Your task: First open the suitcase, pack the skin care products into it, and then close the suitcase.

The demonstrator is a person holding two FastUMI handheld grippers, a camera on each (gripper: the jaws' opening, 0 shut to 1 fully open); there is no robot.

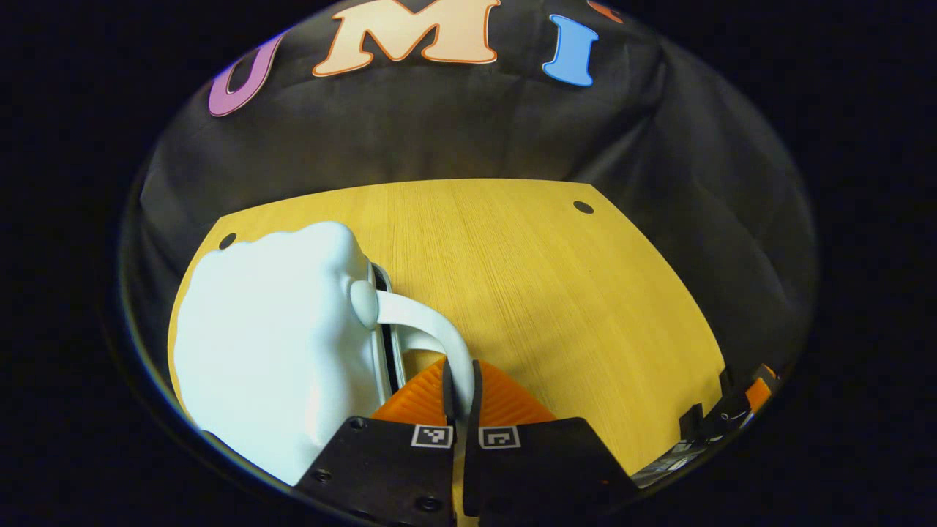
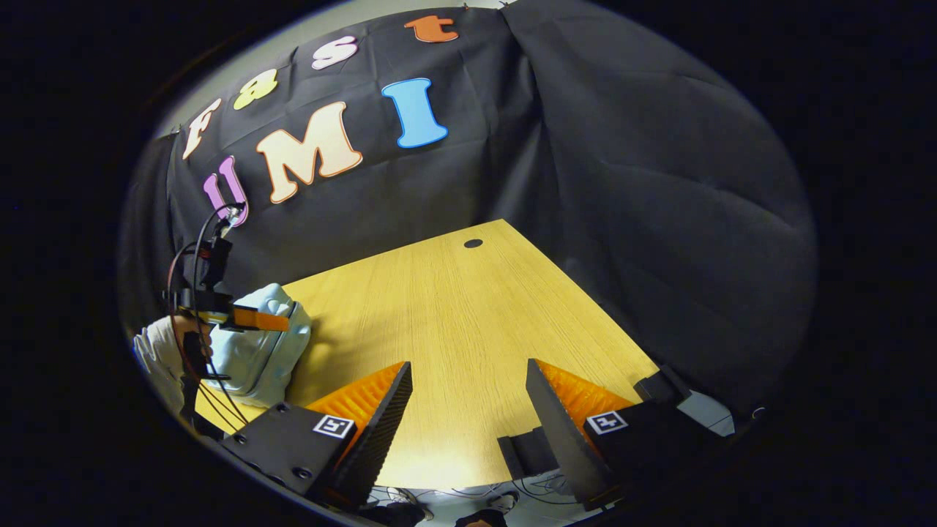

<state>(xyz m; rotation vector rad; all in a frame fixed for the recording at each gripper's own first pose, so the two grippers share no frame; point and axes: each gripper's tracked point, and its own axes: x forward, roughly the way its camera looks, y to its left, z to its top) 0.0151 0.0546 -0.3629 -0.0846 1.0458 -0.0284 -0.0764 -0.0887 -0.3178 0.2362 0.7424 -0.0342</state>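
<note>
Gripping suitcase's (image 1: 271, 337) smooth curved handle (image 1: 432, 333), left tool (image 1: 461, 388).

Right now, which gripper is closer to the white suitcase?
Left. The left gripper has its jaws shut on the suitcase handle; the right gripper hangs open over bare table, off to the side.

suitcase (image 1: 271, 344) lower edge cut off left of the jaws; handle (image 1: 432, 333) tip hidden between them.
</note>
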